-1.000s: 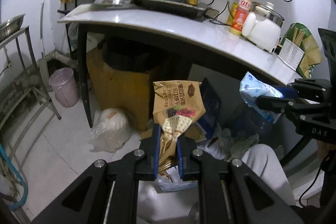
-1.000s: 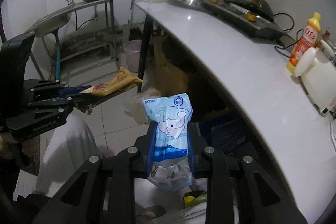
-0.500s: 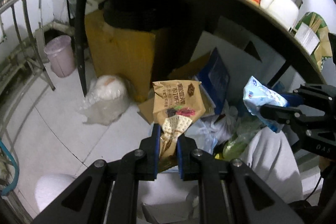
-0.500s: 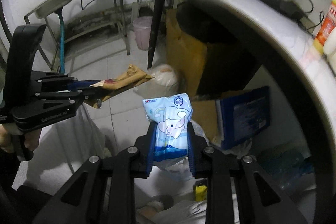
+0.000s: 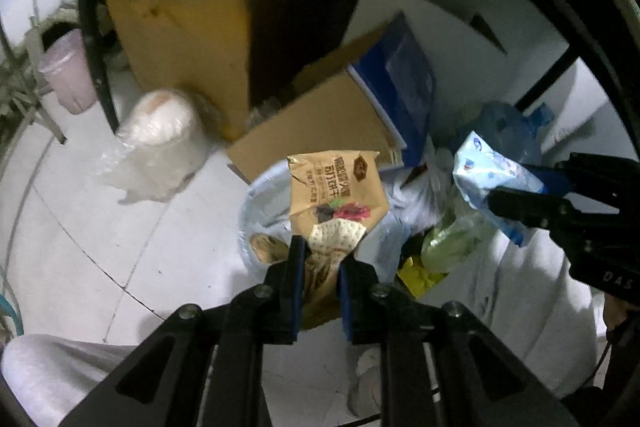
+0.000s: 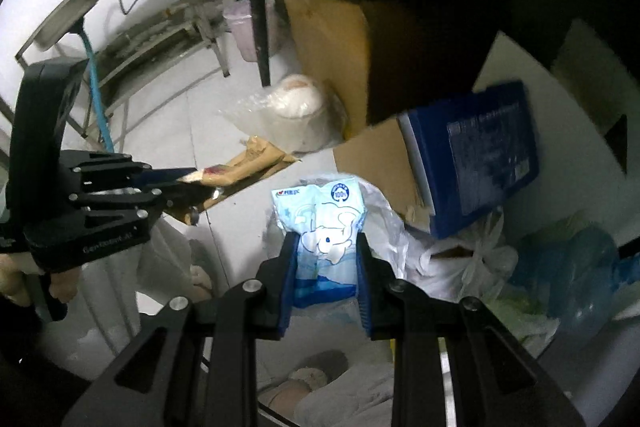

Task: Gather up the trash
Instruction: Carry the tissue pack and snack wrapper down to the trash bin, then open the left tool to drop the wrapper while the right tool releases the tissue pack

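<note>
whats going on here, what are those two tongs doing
A person holds a pair of tongs in each hand, collecting trash. The left tongs pinch a brown cracker wrapper and their jaws are just starting to open, with the wrapper between them. The right tongs are shut on a blue-and-white packet. Both hang over a bag-lined bin on the floor beside cardboard boxes, so both pieces look about to be dropped in.

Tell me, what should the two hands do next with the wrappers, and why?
Probably open the left gripper first: its brown cracker wrapper hangs above the bag-lined bin, so it should fall in. The right gripper grips the blue tissue pack beside it, likely next.
</note>
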Demonstrator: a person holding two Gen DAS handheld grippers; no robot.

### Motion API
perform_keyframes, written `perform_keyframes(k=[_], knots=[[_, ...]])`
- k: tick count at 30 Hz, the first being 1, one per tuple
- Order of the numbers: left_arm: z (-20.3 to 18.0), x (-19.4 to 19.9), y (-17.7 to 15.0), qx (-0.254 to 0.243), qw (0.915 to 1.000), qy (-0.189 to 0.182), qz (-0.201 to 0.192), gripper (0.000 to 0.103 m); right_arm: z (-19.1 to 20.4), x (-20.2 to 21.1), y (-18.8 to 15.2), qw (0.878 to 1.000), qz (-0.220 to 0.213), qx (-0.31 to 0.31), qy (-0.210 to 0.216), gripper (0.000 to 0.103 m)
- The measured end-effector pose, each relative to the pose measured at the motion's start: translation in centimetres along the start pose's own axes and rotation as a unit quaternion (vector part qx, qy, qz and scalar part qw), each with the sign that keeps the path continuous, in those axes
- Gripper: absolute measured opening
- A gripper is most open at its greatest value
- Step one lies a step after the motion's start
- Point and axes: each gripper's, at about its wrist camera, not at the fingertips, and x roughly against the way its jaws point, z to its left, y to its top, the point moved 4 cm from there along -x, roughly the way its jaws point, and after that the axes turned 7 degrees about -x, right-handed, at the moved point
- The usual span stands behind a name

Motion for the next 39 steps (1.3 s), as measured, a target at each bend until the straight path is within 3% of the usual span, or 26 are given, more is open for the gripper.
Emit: perform_keyframes(k=[2, 8, 15, 24, 34, 39], knots=[[-0.4, -1.4, 0.2, -0.003, 0.9999, -0.005, 0.014, 0.016, -1.3, -1.2, -0.4, 1.000, 0.010, -0.014, 0.001, 0.024], [-0.9, -5.1, 0.8, -0.005, 0.9984, -0.012, 0.055, 0.030, -4.1, -3.0, -0.9, 0.999, 0.027, -0.044, 0.002, 0.024], [-1.1, -6.9, 0.7, 0.001, 0.9975, -0.005, 0.070, 0.059, -6.0, -4.9, -1.1, 0.997, 0.045, -0.064, 0.004, 0.024], [1.0, -6.8, 0.3, 0.026, 0.9976, 0.001, 0.064, 0.059, -5.9, -7.1, -1.0, 0.996, 0.065, -0.061, 0.004, 0.024], [4.9, -5.6, -0.4, 0.069, 0.9965, 0.011, 0.045, 0.059, -3.3, -10.8, 0.3, 0.995, 0.086, -0.047, 0.000, 0.025], [5.8, -5.0, -0.5, 0.079, 0.9962, 0.007, 0.035, 0.059, -2.4, -11.8, 1.4, 0.995, 0.085, -0.047, -0.011, 0.030]])
